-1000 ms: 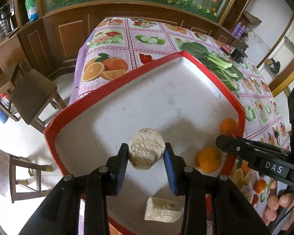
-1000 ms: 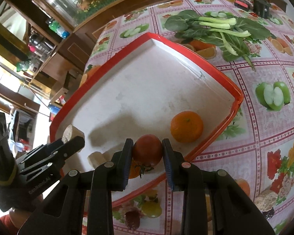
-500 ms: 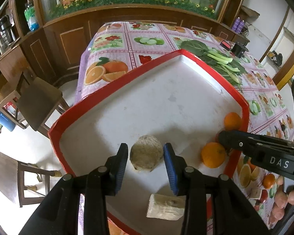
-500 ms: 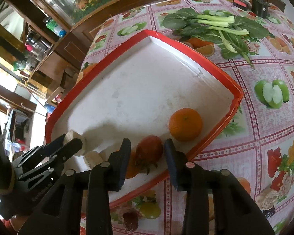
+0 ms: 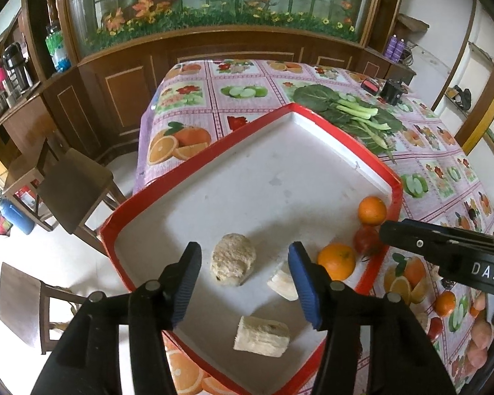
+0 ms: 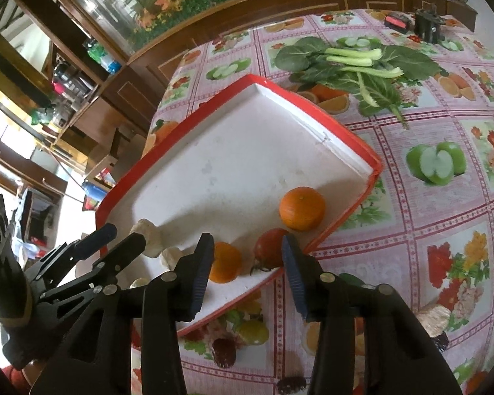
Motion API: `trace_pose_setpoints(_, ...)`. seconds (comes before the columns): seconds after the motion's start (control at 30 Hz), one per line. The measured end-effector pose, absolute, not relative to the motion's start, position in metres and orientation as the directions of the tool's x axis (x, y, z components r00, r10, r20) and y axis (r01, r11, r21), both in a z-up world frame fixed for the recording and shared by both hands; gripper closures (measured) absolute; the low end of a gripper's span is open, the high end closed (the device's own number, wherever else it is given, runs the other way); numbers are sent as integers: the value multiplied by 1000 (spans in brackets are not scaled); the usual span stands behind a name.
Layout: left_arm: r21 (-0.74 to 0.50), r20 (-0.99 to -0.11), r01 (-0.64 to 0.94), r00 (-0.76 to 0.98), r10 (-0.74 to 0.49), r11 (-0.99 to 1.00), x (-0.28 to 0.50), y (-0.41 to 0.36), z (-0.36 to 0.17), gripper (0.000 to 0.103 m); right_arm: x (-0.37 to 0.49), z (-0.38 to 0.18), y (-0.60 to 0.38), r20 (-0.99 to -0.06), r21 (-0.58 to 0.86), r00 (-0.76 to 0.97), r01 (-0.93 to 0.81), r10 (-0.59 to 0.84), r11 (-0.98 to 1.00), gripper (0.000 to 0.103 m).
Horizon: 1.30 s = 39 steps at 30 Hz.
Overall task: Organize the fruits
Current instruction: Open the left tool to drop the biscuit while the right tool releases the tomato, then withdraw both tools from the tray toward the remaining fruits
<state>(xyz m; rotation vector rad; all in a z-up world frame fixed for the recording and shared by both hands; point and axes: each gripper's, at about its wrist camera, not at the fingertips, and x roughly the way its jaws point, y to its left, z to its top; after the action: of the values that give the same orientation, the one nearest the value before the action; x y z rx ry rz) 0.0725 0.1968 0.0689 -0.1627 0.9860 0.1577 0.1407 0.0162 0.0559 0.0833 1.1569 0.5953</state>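
Note:
A red-rimmed white tray (image 5: 194,164) (image 6: 345,131) lies on the table. In it lie a beige round piece (image 5: 233,263), two pale cut pieces (image 5: 261,332) (image 5: 283,284), two oranges (image 5: 372,210) (image 5: 336,260) and a red tomato (image 5: 365,239) (image 6: 269,247). My left gripper (image 5: 245,276) is open above the beige piece, not touching it. My right gripper (image 6: 247,270) is open above the tray's near edge, with the tomato and one orange (image 6: 225,261) between its fingers' lines. The other orange (image 6: 301,208) sits near the tray corner.
Leafy greens (image 6: 355,62) lie on the fruit-print tablecloth beyond the tray. A black device (image 6: 428,26) and a red one (image 6: 397,21) sit at the far table edge. Wooden chairs (image 5: 72,184) stand left of the table. A wooden cabinet lines the back.
Both grippers have opened and drawn back upward. The left let go of the beige piece and the right let go of the tomato; both now rest in the tray.

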Motion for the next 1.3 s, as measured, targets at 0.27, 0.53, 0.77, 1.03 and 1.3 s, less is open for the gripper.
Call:
trace_pose_setpoints(0.27, -37, -828, -202, 555, 83, 979, 63, 183, 80, 29, 133, 63, -9, -825, 361, 297, -379, 481, 852, 49)
trace_pose_setpoints(0.53, -58, -838, -165, 544, 41, 985, 45, 176, 88, 18, 121, 66, -51, -824, 352, 318, -360, 469, 864, 45)
trace_pose_setpoints(0.77, -78, -849, -150, 528, 13, 986, 28, 165, 86, 16, 101, 63, -92, -829, 342, 335, -333, 449, 879, 40)
trace_pose_setpoints(1.03, -64, -858, -76, 513, -16, 995, 19, 128, 79, 16, 79, 54, -131, -838, 347, 319, -317, 443, 883, 40)
trace_pose_setpoints(1.3, -56, -854, 15, 517, -56, 998, -1, 107, 70, 16, 58, 36, -153, -842, 376, 292, -285, 453, 882, 40)
